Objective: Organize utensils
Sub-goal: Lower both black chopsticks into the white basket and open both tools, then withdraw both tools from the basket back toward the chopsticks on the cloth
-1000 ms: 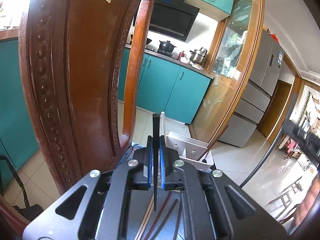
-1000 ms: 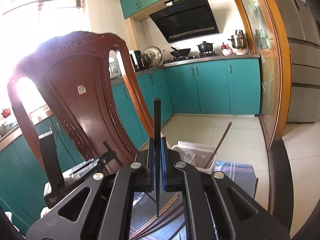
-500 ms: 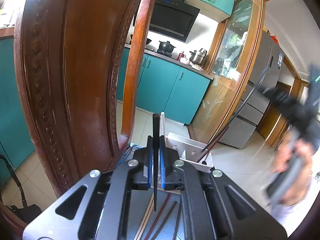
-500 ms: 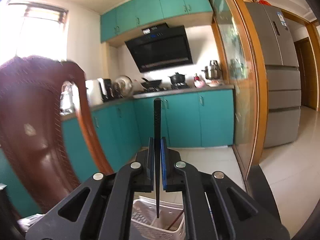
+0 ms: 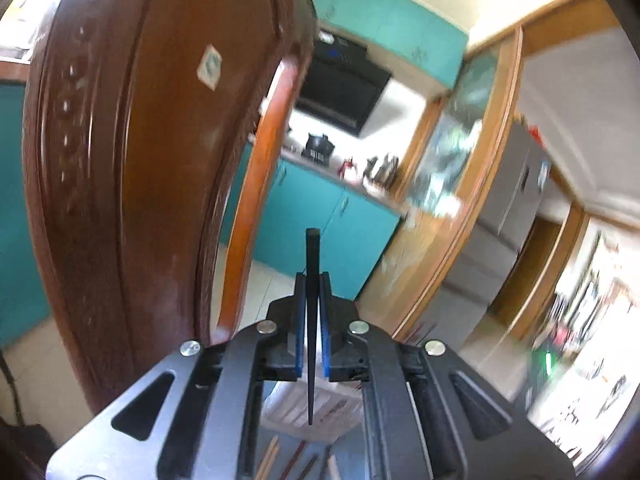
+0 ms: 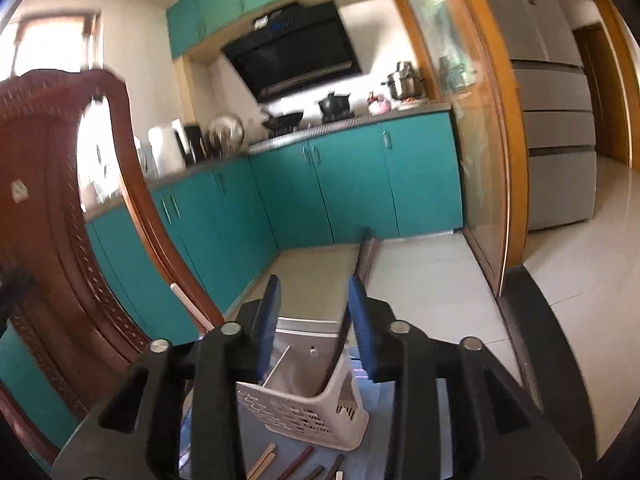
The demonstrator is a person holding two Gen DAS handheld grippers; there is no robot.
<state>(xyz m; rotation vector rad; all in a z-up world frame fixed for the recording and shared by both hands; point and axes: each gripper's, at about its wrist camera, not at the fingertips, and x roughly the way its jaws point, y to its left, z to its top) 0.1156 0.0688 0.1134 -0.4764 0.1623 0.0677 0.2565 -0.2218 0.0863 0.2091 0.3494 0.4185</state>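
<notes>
A wooden chair (image 6: 60, 220) rises at far left, a white basket (image 6: 320, 412) stands just beyond the right gripper (image 6: 314, 316), whose jaws gape apart, the left gripper (image 5: 312, 320) is closed, and loose chopsticks (image 6: 296, 466) lie nearest.

Each tool (image 5: 311, 308) (image 6: 314, 320) is matte black with silver round screws and blue-padded fingers (image 6: 268, 320).
</notes>
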